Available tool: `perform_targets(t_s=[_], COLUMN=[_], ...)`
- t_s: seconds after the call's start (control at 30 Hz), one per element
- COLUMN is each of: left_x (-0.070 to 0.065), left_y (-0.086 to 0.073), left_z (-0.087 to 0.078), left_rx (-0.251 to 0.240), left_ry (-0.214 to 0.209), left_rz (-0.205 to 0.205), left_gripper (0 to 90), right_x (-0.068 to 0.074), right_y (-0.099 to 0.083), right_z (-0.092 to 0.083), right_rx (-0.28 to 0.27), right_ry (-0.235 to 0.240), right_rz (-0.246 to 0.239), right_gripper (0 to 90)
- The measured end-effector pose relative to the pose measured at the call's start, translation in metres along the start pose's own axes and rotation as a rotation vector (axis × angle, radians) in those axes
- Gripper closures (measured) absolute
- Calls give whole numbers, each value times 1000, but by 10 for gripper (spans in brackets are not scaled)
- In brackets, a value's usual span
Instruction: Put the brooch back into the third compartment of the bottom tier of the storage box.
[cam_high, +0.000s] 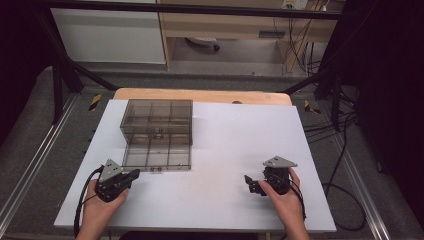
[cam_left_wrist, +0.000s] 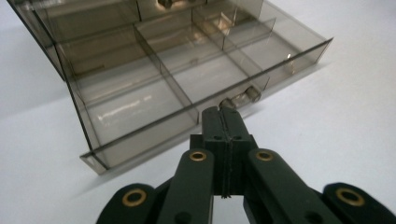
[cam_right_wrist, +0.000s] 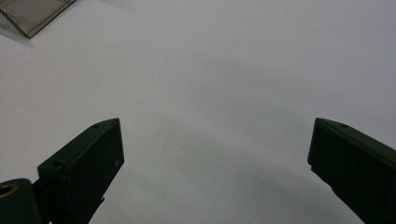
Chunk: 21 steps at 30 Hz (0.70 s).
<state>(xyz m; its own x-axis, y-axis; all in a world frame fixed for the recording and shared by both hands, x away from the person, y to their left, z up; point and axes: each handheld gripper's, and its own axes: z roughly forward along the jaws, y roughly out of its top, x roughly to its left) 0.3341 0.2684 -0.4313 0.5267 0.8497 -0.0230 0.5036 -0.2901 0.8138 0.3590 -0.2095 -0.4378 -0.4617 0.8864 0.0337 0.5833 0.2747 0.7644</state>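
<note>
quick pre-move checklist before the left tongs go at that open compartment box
1. Left tongs shut with nothing between them: ok.
2. Left tongs aimed at the latch on the near edge of the compartment box: ok, just short of it; contact cannot tell.
3. Box open, lid laid flat on the table: ok.
4. Compartments free of loose parts: ok as far as the left gripper view shows.
5. Right tongs open, holding nothing, away from the box: ok.
</note>
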Motion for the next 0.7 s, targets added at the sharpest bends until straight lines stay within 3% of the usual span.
perform_targets(t_s=[0.2,0.37,0.57,0.7], left_x=[-1,-2,-6,-8], left_y=[-2,-2,-1,4], left_z=[12,12,16,16], left_rx=[61,73,102,128], left_ry=[20,-6,1,22], left_rz=[11,1,38,91], left_gripper=[900,900,900,900], right_x=[-1,-5,-8,-10], right_y=[-1,-2,-2,-4], right_z=[-1,-1,-4,-2], right_rx=[15,13,3,14], right_ry=[-18,-20,-27,-22], right_rz=[-18,-2,0,10], right_gripper=[41,42,42,43])
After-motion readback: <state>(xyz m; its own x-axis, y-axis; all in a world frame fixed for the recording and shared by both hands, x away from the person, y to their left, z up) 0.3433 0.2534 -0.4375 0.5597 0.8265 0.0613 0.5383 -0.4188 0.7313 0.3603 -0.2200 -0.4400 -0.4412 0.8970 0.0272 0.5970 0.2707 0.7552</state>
